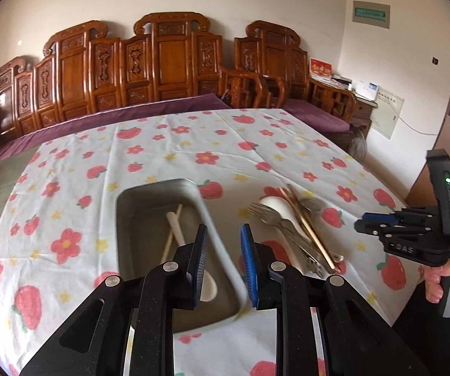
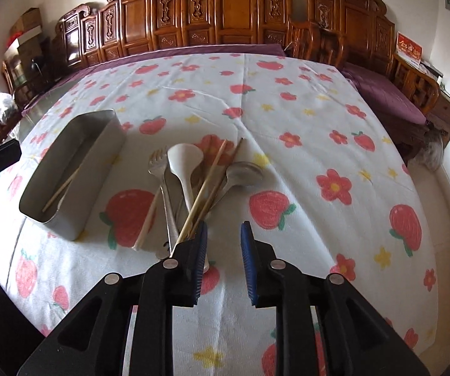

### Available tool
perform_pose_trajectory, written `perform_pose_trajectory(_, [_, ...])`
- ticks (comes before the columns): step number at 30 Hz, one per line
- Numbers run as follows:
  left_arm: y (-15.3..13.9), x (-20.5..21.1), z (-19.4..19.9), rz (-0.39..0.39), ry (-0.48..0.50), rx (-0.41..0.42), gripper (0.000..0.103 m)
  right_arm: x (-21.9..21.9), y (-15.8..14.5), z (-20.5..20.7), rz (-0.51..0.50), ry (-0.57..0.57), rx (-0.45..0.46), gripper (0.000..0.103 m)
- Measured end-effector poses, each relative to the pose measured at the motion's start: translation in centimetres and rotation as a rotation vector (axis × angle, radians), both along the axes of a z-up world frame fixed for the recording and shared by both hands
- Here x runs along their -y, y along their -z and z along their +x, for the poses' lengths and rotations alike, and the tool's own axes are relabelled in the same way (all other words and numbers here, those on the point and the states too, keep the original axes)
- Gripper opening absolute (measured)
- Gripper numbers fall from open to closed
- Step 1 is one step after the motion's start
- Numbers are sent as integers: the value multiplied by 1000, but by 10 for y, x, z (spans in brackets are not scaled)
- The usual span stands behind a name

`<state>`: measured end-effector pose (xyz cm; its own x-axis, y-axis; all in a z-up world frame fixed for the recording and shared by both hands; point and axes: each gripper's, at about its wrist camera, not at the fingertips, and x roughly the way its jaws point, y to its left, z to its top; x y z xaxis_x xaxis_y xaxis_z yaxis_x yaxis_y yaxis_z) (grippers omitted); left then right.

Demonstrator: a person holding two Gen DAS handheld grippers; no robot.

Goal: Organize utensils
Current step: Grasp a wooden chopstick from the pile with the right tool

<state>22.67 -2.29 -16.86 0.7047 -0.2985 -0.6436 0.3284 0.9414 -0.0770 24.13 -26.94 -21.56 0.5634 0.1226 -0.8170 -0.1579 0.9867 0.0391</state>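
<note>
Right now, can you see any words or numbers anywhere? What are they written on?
"DAS": on the black body of the right gripper, seen from the left wrist.
Green wall plaque: has lettering, too blurred to read.
Red card on the side cabinet: gold characters, too blurred to read.
White wall chart: print too small to read.

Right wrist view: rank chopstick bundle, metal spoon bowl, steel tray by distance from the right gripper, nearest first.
From the right gripper:
1. chopstick bundle, near ends by the left finger.
2. metal spoon bowl, ahead, just past the chopsticks.
3. steel tray, far left, apart from the pile.
</note>
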Motion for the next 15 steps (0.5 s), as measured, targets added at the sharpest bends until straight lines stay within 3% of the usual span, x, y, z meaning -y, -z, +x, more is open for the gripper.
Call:
perform_pose_trajectory(7, [16,19,2,8,39,-44,21,-8,28,28,37,-3,-62,24])
perform_pose_trajectory(11, [17,22,2,-13,42,-45,29,-11,41,47,67,-3,-80,24])
perform_pose_trajectory(15, [22,28,3,-2,51,-49,29,-16,51,55,79,-2,-93,20])
